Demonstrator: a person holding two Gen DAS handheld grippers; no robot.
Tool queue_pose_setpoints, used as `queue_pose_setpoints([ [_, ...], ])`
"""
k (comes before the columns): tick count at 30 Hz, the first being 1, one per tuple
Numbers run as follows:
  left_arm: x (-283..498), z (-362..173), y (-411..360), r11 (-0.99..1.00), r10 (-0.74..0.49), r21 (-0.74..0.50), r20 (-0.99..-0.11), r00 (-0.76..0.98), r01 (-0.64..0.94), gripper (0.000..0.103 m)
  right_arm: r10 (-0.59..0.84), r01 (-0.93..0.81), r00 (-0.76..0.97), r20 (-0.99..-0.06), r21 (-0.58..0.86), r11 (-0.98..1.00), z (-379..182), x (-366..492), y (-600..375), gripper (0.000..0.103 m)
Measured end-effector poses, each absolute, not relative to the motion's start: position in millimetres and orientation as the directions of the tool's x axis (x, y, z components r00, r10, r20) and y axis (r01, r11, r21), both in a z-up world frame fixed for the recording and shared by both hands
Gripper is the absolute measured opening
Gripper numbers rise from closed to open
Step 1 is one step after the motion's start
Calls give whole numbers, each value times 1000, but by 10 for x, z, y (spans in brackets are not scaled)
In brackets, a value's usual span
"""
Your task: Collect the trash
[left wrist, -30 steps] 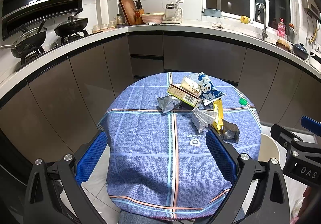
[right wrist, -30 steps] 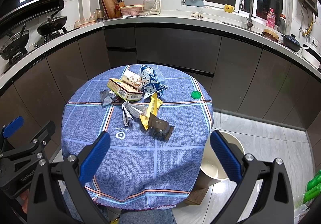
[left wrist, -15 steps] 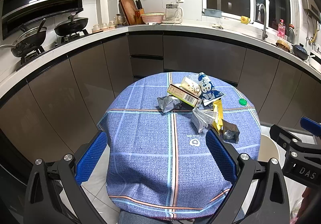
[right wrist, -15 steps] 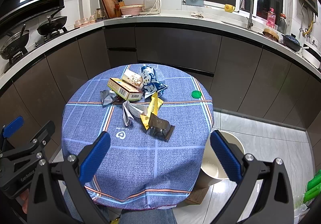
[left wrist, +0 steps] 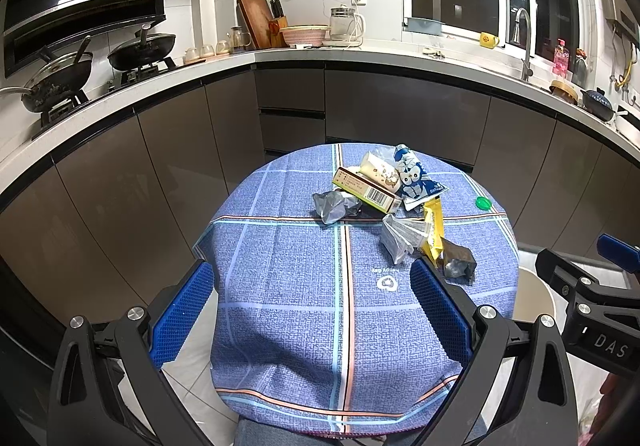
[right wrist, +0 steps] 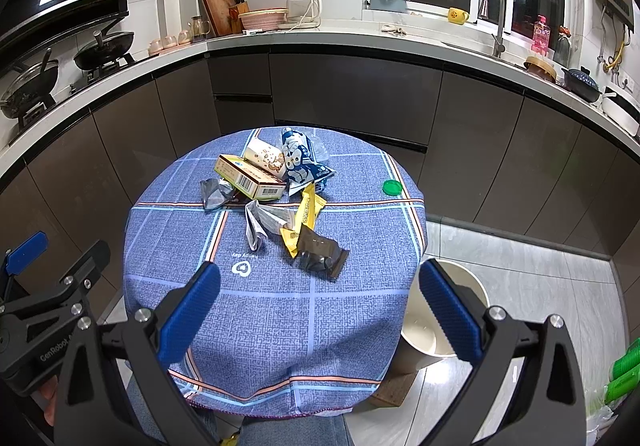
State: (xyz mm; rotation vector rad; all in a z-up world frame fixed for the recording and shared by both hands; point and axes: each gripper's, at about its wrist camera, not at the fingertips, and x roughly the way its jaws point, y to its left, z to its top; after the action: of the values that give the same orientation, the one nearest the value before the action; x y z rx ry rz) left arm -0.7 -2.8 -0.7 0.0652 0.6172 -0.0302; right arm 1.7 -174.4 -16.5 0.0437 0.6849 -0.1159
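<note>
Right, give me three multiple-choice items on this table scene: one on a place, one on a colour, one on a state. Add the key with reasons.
1. Where is the waste bin?
A. on the counter
B. on the floor beside the round table, on the right gripper's side
C. on the tablecloth

2. What colour is the bottle cap lying apart from the trash pile?
A. green
B. red
C. white

3. How do the left gripper and right gripper stand?
A. both shut on wrappers
B. left shut, right open
C. both open, holding nothing

Key: 1 B, the cream bin stands on the tiles against the table's edge. 2 A, the cap shows bright green on the blue cloth. 3 C, each pair of blue pads is spread wide with only cloth visible between them; the dark brown wrapper lies untouched.
</note>
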Motion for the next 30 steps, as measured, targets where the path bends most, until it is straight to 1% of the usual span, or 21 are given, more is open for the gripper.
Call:
queue_pose_setpoints([
  [30, -12, -12, -24, 998, -12, 46, -584, 812, 47, 95, -93, 122, 767, -635, 2, 993, -173, 20, -1740, 100],
])
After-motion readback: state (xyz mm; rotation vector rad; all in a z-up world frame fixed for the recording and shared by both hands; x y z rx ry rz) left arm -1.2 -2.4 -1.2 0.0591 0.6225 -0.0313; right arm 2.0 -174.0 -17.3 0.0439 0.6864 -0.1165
